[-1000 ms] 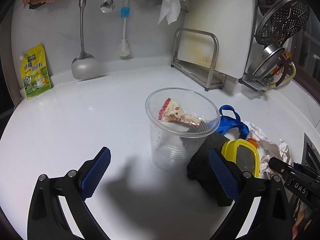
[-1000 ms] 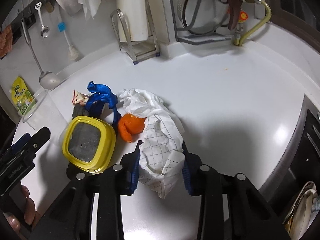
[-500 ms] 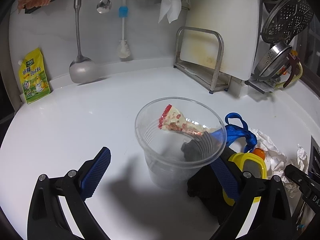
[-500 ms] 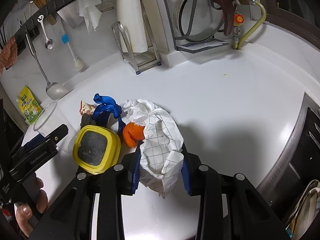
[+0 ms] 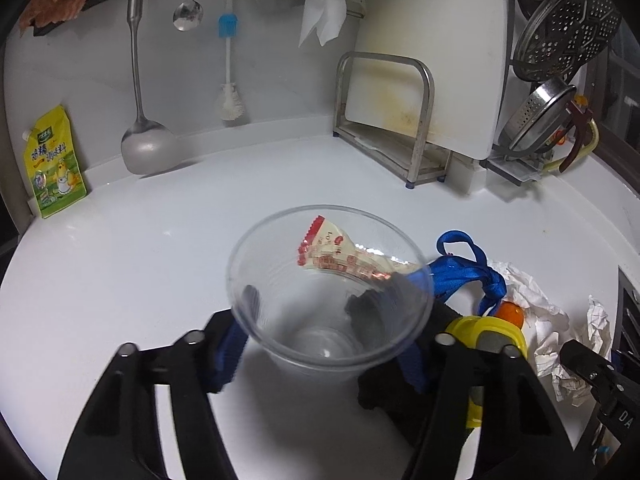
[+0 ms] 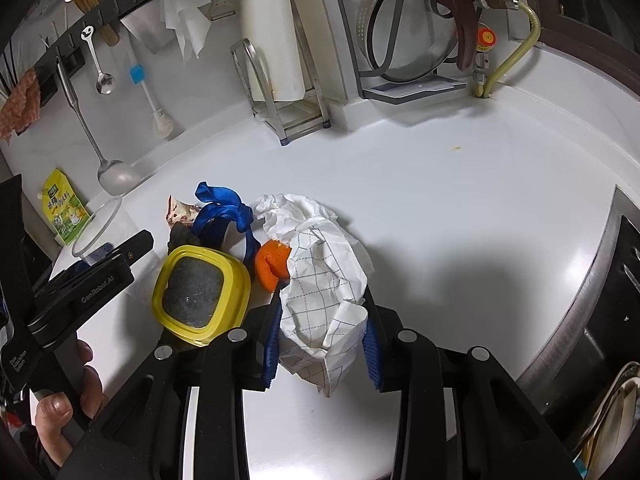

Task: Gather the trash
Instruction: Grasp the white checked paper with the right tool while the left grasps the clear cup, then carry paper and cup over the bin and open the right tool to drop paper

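Observation:
My left gripper (image 5: 320, 356) is shut on a clear plastic cup (image 5: 328, 284), its blue pads against the cup's sides; the cup looks empty. My right gripper (image 6: 320, 344) is shut on crumpled white checked paper (image 6: 324, 280), held just above the counter. Beside the paper lie an orange peel (image 6: 272, 264), a blue strap (image 6: 224, 212), a red-and-white wrapper (image 5: 336, 256), a dark sponge (image 6: 180, 236) and a yellow-rimmed lid (image 6: 200, 292). The cup also shows in the right wrist view (image 6: 100, 232).
White counter (image 6: 440, 200) with a cutting board in a metal rack (image 5: 400, 128) and colanders (image 5: 560, 60) at the back. A ladle (image 5: 144, 148), spoon and brush hang on the wall. A yellow seasoning pouch (image 5: 54, 164) stands at left. A stove edge (image 6: 600, 280) is at right.
My left gripper moved forward and closed its jaws on the clear cup. My right gripper, holding the paper, lifted and drew back slightly.

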Motion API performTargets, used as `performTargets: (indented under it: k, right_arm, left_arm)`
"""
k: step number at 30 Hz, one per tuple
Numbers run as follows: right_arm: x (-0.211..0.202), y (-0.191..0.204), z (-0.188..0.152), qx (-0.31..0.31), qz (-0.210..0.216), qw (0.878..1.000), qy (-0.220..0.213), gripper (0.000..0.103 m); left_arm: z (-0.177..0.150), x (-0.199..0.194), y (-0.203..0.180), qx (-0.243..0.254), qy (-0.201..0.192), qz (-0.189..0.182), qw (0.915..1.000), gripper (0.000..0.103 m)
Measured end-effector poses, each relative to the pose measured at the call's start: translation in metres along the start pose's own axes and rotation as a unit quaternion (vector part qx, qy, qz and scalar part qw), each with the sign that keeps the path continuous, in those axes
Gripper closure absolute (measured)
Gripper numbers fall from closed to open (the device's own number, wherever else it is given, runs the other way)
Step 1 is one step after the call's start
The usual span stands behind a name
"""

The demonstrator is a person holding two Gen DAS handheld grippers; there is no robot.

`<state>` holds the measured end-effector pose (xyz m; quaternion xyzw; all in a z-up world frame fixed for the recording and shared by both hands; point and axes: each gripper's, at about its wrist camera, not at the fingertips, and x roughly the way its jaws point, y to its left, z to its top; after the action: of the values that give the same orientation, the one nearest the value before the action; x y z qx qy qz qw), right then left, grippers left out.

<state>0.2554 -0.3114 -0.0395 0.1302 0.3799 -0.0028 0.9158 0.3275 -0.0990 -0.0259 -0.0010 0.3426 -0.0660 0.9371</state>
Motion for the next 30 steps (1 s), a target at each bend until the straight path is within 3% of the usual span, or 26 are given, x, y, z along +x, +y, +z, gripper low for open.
performTargets:
  k: [5, 9, 17, 30]
  right_arm:
    - [-0.001, 0.001, -0.002, 0.002, 0.002, 1.000, -0.001, 0.070]
    - [-0.005, 0.003, -0.005, 0.000, 0.002, 1.000, -0.004, 0.070]
    - [-0.017, 0.014, -0.020, -0.014, -0.006, 1.000, -0.013, 0.070]
    - [-0.094, 0.038, -0.087, -0.026, -0.011, 0.999, -0.044, 0.070]
  left_arm:
    - [-0.005, -0.017, 0.005, -0.005, -0.024, -0.010, 0.9997, 0.048]
    - [-0.013, -0.028, 0.007, 0.006, -0.020, -0.005, 0.9998, 0.048]
    - [-0.034, -0.086, 0.030, 0.005, -0.045, 0.005, 0.9990, 0.048]
    - [-0.102, -0.177, 0.050, 0.032, -0.065, 0.006, 0.9973, 0.048]
